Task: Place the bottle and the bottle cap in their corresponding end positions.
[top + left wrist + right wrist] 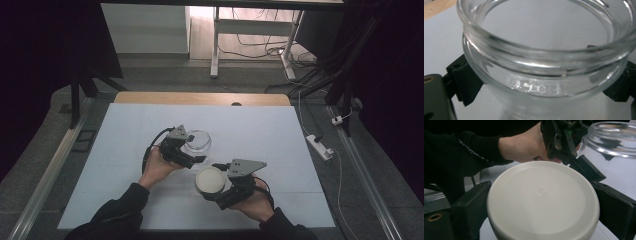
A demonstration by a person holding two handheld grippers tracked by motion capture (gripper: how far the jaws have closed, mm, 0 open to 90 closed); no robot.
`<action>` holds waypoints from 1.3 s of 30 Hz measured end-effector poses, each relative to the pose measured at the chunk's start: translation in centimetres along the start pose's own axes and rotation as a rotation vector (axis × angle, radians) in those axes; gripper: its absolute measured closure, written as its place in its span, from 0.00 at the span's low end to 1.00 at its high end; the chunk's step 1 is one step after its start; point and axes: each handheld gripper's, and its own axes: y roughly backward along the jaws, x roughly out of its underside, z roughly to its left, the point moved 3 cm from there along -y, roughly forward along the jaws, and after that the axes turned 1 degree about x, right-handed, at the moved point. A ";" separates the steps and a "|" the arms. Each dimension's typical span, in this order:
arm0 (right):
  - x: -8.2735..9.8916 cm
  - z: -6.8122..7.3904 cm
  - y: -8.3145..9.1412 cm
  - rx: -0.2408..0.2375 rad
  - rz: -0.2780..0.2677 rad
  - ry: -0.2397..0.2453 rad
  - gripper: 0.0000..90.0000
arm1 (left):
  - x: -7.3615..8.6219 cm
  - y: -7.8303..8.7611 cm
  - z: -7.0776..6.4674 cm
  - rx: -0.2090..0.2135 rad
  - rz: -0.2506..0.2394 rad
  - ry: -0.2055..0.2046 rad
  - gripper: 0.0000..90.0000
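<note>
Clear glass jar [544, 57], lidless, is clamped between the fingers of the left gripper [192, 152] near the counter [125, 125] centre. Just beside it, toward the near edge, a white lid [542, 202] is gripped by the right gripper [212, 182].

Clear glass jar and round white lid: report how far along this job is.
Done: the clear glass jar is open and looks empty, clamped by the left gripper. In hand: the right gripper holds the round white lid beside the jar, apart from it. Left: judging by that, either setting the lid on or putting it down.
</note>
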 end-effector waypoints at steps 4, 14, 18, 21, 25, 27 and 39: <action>0.3 -0.2 -0.5 0.005 0.006 -0.002 0.08 | -0.1 -0.5 0.1 -0.004 0.005 -0.003 0.09; 1.4 -0.8 -2.6 0.014 0.040 0.006 0.08 | -0.6 -2.3 0.6 -0.010 0.007 -0.016 0.09; 1.9 -1.1 -3.4 0.020 0.052 0.005 0.08 | -0.7 -2.6 0.6 -0.012 0.006 -0.019 0.09; 2.2 -1.3 -3.9 0.026 0.062 0.008 0.08 | -0.6 -2.9 0.6 -0.013 0.007 -0.024 0.09; 2.6 -1.4 -4.5 0.034 0.073 0.008 0.08 | -0.3 -3.0 0.7 -0.013 0.000 -0.026 0.09; 2.9 -1.5 -4.9 0.035 0.084 0.008 0.08 | -0.2 -3.1 0.8 -0.015 0.004 -0.028 0.09; 4.4 -1.9 -6.6 0.043 0.147 -0.001 0.08 | 1.0 -3.3 1.4 -0.028 0.026 -0.017 0.09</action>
